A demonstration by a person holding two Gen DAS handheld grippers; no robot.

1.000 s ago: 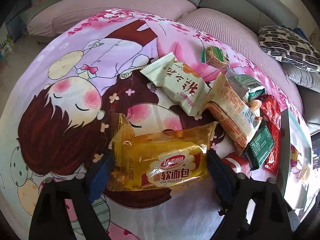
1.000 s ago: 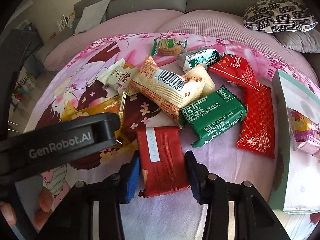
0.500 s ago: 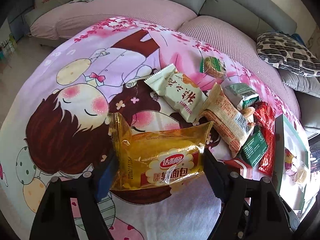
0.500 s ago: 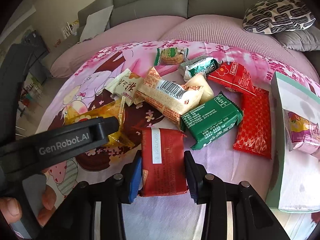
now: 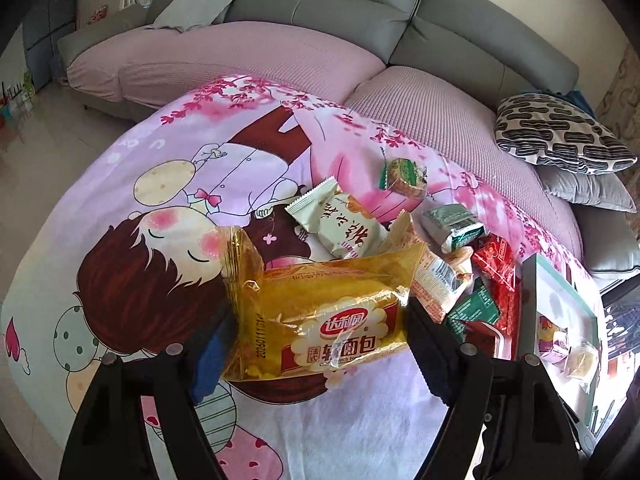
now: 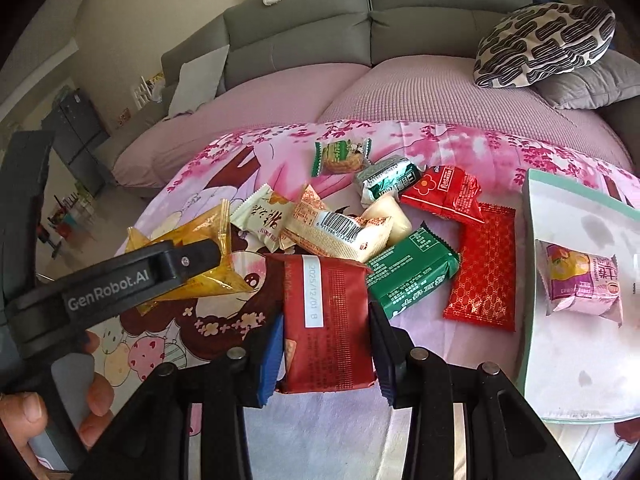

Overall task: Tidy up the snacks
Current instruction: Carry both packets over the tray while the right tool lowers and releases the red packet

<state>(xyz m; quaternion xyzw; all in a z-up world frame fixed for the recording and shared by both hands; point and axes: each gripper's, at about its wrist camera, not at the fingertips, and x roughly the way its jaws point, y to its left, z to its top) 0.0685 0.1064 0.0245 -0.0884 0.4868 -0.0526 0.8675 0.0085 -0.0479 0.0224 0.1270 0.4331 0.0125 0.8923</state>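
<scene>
**Both Tongs Lift Snacks Off the Pile**

The left tongs (image 5: 320, 320) pinched the yellow bread packet (image 5: 320, 304) across its width, jaws pressed into both sides, holding it above the cartoon blanket (image 5: 160, 184). The right tongs (image 6: 326, 344) clamped the dark red packet (image 6: 326, 320) by its long edges. Both packets appeared raised clear, likely for carrying to the green-rimmed tray (image 6: 528, 264) at three o'clock, where a purple snack (image 6: 580, 284) lay. Remaining snacks clustered at twelve o'clock.

Both grippers, left gripper (image 5: 316, 332) and right gripper (image 6: 326, 344): black plastic fingers, blue ribbed pads, round silver screw heads, white "GenRobot.AI" lettering on the left's side.
</scene>
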